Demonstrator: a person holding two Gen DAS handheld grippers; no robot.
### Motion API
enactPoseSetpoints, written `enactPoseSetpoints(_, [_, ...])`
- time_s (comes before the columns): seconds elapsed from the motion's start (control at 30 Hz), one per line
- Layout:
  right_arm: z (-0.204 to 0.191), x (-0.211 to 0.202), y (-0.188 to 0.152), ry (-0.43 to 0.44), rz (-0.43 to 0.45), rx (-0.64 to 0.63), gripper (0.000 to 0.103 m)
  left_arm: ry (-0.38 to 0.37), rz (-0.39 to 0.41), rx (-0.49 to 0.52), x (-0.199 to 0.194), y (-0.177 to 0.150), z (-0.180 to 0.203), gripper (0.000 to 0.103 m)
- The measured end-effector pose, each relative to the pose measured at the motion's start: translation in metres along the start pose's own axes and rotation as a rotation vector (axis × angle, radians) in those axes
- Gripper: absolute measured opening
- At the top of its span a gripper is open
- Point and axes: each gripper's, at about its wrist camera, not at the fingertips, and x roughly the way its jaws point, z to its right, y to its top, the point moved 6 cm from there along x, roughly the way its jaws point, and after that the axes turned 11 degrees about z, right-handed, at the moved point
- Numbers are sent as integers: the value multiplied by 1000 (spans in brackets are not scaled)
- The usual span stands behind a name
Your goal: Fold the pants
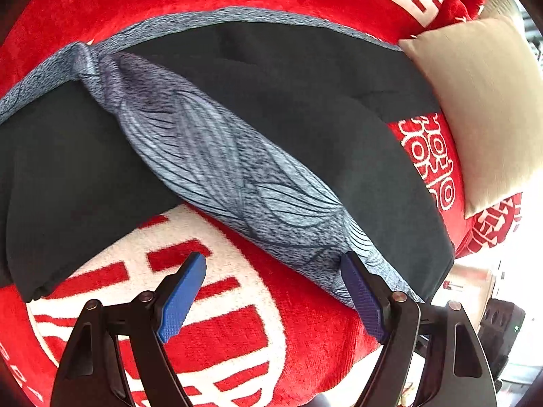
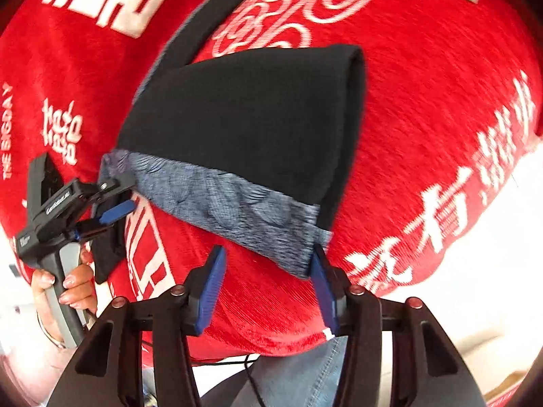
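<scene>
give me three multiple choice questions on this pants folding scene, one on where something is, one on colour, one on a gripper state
1. Where is the beige cushion in the left wrist view?
A. under the pants
B. at the right edge, beyond the pants
C. between the fingers

2. What colour is the blanket under the pants?
A. red with white characters
B. plain green
C. blue stripes

3. How does the right hand-held gripper stand?
A. shut on the cushion
B. out of view
C. open, its right finger at the waistband corner

Answers
1. B: the beige cushion lies to the right, past the black pants.
2. A: the blanket is red with white characters.
3. C: the right hand-held gripper shows a wide gap, one finger touching the grey patterned waistband; the left hand-held gripper is open too.
</scene>
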Motion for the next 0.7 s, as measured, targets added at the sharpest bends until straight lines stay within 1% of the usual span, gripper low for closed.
enactPoseSetpoints(0.1, [-5,9,-3,13,-24,-23,53,-7,-10,-13,6,-6,8,82])
enactPoseSetpoints(0.2, [-5,18,-2,36,-64,-19,52,11,-3,-30,11,-8,11,82])
enactPoseSetpoints(0.23, [-5,19,0,41,-85,-22,40,12,2,-37,11,-8,11,82])
enactPoseSetpoints(0.27, [-4,20,1,40,-106,-28,5,11,9,-50,12,-8,13,82])
enactPoseSetpoints(0.3, [-4,20,3,45,-133,-32,3,3,15,-66,13,-7,14,76])
enactPoseSetpoints(0.33, [-6,18,6,62,-156,-28,3,-18,15,-86,12,-7,16,54])
enactPoseSetpoints(0.4, [-21,8,22,141,-167,-35,3,-77,-17,-137,14,-5,23,32])
enactPoseSetpoints(0.43, [-29,4,31,167,-165,-47,3,-94,-19,-162,12,-2,27,32])
enactPoseSetpoints(0.47, [-39,-2,44,197,-164,-60,3,-105,-4,-177,9,4,32,32])
enactPoseSetpoints(0.53, [-58,-11,75,251,-161,-86,3,-112,19,-189,2,17,40,32])
enactPoseSetpoints(0.63, [-88,-22,133,312,-136,-164,3,-113,63,-211,-10,46,50,32])
enactPoseSetpoints(0.7, [-103,-25,175,345,-118,-195,3,-111,95,-211,-13,72,56,32])
